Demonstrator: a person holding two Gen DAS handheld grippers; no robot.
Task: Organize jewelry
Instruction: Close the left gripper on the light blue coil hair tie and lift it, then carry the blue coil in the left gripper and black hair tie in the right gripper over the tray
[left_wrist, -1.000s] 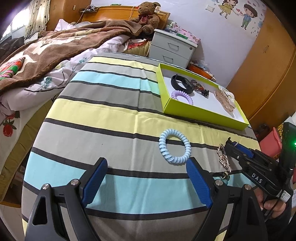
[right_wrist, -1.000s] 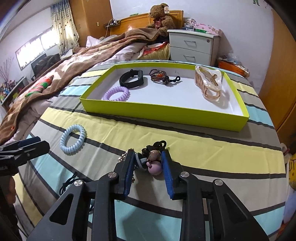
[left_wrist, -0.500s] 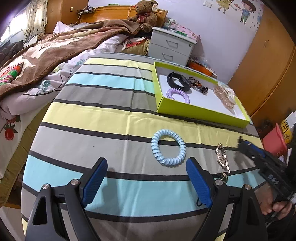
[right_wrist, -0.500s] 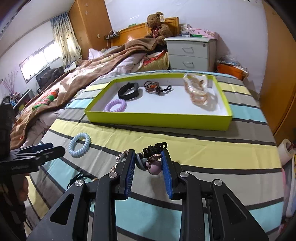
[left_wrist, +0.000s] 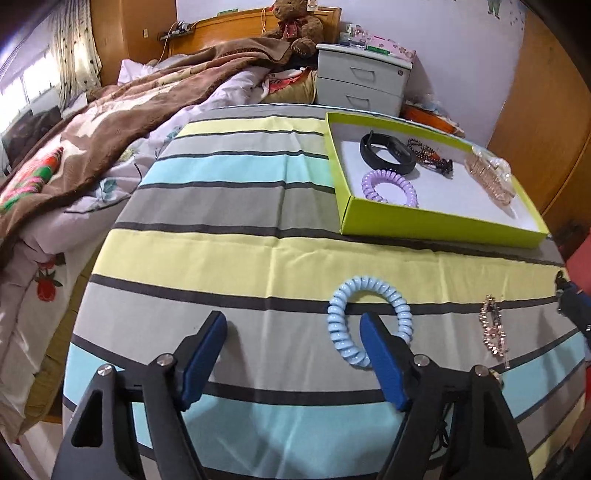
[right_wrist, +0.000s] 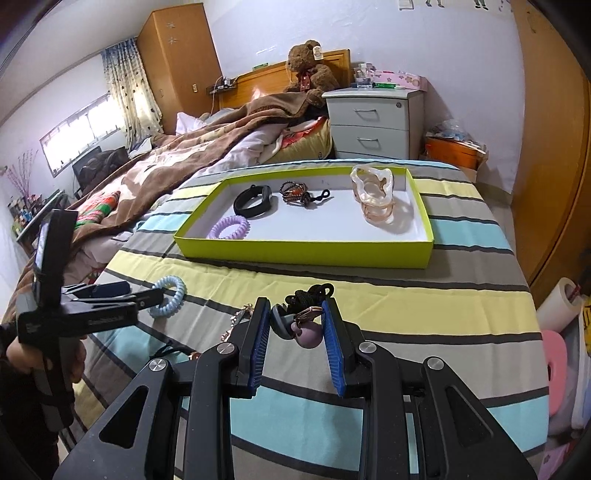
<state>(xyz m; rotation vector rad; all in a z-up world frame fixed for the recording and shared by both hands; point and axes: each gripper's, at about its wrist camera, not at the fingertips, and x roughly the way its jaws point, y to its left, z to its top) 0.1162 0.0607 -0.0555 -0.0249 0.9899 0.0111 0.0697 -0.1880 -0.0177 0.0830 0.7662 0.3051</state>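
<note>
Clamping a small charm cluster, the right gripper hung above the striped cloth while the left gripper stood with its fingers wide apart over the blue coil bracelet.

What the right fingers pinched was hard to make out: a grey disc, a mauve bead and a rose-gold clasp, with a black cord bunched behind (its far end hidden by the blue pads). One left pad sat inside the coil bracelet's ring, covering its near arc; whether it touched was unclear. A rhinestone chain lay beside it, long axis running toward the green tray, its near end cut off by the gripper. In the tray lay a purple coil, black band, beaded strand and clear bangles.
</note>
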